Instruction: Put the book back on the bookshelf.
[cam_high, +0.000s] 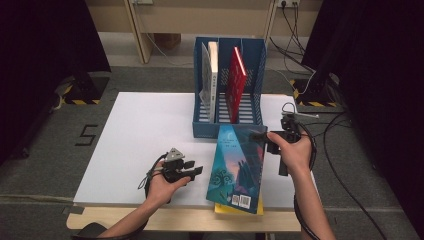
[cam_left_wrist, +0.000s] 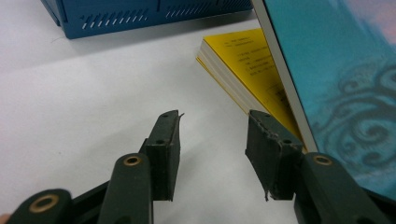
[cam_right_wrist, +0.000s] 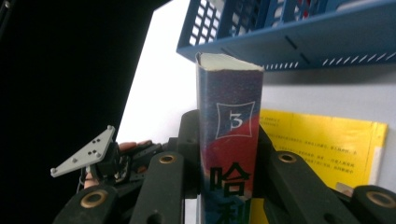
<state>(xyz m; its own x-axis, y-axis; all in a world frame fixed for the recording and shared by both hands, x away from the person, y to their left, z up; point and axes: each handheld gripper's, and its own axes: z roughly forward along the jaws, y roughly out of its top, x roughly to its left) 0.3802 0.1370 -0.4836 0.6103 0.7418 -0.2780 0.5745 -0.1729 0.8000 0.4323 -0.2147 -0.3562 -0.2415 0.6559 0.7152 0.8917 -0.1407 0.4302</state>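
Gripping the teal book (cam_high: 238, 167) by its spine, your right gripper (cam_high: 270, 141) fingers clamp it | left gripper (cam_left_wrist: 212, 140) fingers apart, empty, over desk (cam_high: 135, 145) | yellow book (cam_left_wrist: 247, 70) lies beneath.

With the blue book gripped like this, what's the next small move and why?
Probably carry the blue book, clamped at its spine by the right gripper, toward the blue rack; its slot beside the red book looks free, and the left gripper is open, clear.

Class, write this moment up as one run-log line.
right gripper: shut on blue book, lifted | left gripper: open, nothing between | yellow book: flat on table | blue rack: two books upright
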